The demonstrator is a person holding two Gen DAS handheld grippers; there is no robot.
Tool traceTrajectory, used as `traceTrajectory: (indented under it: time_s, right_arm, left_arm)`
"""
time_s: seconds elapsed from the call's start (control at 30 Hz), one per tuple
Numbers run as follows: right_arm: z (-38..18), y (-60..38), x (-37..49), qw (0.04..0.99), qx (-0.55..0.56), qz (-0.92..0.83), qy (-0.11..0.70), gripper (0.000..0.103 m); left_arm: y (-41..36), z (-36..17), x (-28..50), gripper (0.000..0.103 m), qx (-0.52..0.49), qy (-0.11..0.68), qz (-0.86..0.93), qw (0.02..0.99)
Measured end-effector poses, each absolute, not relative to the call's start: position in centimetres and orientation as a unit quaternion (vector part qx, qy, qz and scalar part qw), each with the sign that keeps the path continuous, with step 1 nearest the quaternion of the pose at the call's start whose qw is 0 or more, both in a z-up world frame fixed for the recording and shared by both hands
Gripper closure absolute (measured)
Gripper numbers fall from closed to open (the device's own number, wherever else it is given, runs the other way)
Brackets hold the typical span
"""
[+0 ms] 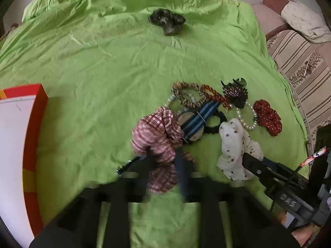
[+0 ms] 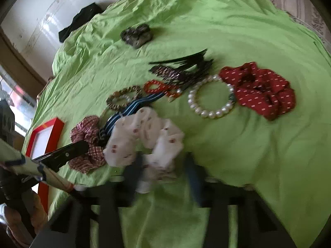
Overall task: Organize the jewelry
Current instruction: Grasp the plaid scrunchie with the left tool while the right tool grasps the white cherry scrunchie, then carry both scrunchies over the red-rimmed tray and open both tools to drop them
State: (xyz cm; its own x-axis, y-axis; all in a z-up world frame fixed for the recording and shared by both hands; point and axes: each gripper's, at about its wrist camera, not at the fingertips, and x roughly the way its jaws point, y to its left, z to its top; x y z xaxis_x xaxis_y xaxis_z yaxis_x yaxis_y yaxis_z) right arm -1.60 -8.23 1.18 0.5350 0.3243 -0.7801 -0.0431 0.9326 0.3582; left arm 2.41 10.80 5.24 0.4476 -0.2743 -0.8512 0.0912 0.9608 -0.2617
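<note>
Left gripper (image 1: 165, 165): jaws clamped on plaid scrunchie (image 1: 157, 136), frame centre. Right gripper (image 2: 165, 167): jaws clamped on white scrunchie (image 2: 142, 136), lower centre. Green sheet (image 1: 93, 72) beneath.

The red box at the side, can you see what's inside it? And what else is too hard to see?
- Red box: left wrist view, cut off by the picture edge; only a white top shows, contents hidden.
- Left gripper fingertips: blurred, buried in the plaid scrunchie.
- Right gripper fingertips: right wrist view, blurred against the white scrunchie.
- Watch face: mostly covered by its blue striped strap.
- Dark item far off: too small to name.
</note>
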Motion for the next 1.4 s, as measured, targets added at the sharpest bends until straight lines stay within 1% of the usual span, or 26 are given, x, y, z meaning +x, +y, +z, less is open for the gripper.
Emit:
traceTrajectory:
  time_s: [0.03,0.1,0.27,0.4,0.5,0.77,0.9,1.03,1.17,1.4]
  right_arm:
    - [1.2,-8.1,-1.6,0.861,0.150,0.110,0.473,0.085]
    - [1.7,-7.9,-2.1,0.861,0.154,0.120,0.470,0.088]
    - [4.6,-6.9,-4.2,0.873,0.136,0.139,0.446,0.090]
    - [7.0,-5.8,-6.1,0.880,0.125,0.158,0.431,0.090]
    - [8.6,-4.4,-7.4,0.880,0.121,0.177,0.424,0.090]
    - [10.7,3.2,-10.0,0.851,0.107,0.261,0.442,0.090]
    - [10.3,8.5,-10.4,0.822,0.103,0.306,0.469,0.090]
    - [9.6,13.6,-10.5,0.801,0.090,0.335,0.488,0.090]
    - [8.4,17.8,-10.5,0.791,0.068,0.344,0.501,0.090]
    - [6.5,22.3,-9.7,0.786,0.032,0.341,0.515,0.090]
  left_arm:
    - [10.8,5.4,2.1,0.093,-0.090,0.512,-0.107,0.848]
    - [11.0,6.2,1.4,0.094,-0.093,0.505,-0.106,0.851]
    - [13.5,9.9,-1.9,0.095,-0.143,0.477,-0.113,0.860]
    - [17.1,13.0,-6.1,0.094,-0.172,0.448,-0.099,0.872]
    - [20.4,13.8,-8.6,0.094,-0.182,0.444,-0.061,0.875]
    - [31.5,12.7,-15.1,0.094,-0.196,0.432,0.113,0.873]
    - [35.7,11.6,-16.1,0.094,-0.205,0.433,0.147,0.865]
    - [38.4,10.0,-16.1,0.094,-0.184,0.447,0.172,0.858]
    - [40.4,8.2,-16.2,0.094,-0.196,0.459,0.182,0.847]
    - [42.5,7.6,-17.3,0.092,-0.208,0.451,0.185,0.848]
